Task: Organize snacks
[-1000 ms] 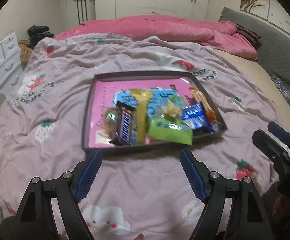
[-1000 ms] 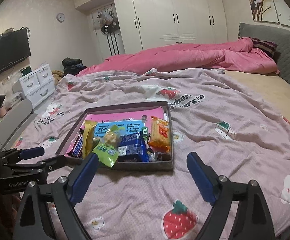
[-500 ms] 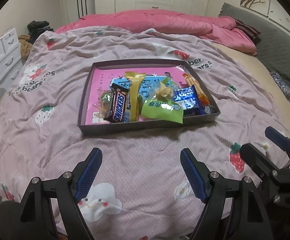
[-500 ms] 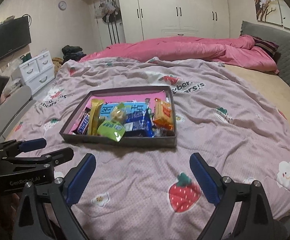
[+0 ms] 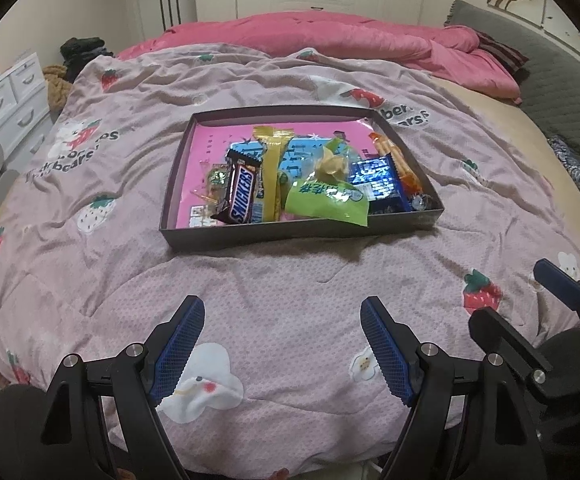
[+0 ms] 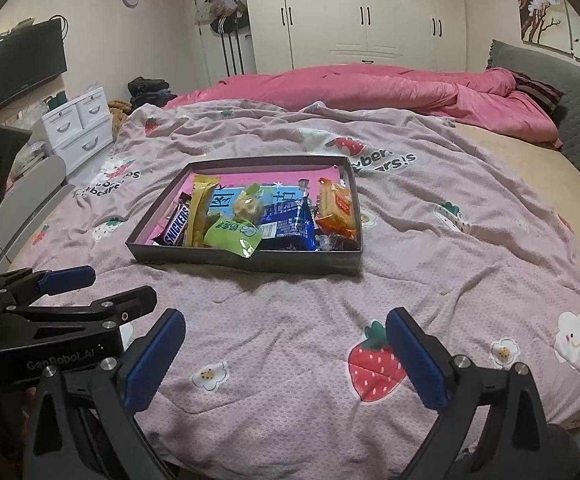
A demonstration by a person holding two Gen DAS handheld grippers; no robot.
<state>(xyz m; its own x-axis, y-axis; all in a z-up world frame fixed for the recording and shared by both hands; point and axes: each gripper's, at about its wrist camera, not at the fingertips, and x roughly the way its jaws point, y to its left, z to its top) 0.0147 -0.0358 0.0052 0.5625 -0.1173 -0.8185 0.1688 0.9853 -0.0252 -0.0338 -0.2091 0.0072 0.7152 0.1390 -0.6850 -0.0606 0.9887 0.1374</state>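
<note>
My left gripper [image 5: 281, 344] and right gripper [image 6: 285, 356] both hang released, jaws spread and empty, above the bed [image 5: 290, 280] near its edge, well short of the tray [image 5: 298, 232]. I judge the sorting done or nearly so: no snack lies loose on the quilt. The tray holds a Snickers bar [image 5: 239, 194], a green pouch [image 5: 326, 200], a blue packet [image 5: 378, 180], an orange biscuit pack [image 6: 338, 210] and a yellow stick [image 5: 271, 168], all heaped together.

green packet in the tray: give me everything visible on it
The green packet is a glossy lime plastic pouch with white print and a round pale logo, looks sealed and slightly crumpled. It lies flat at the tray's near wall, one corner over the rim, resting on the blue packet and beside the yellow bar. No tongs touch it.
</note>
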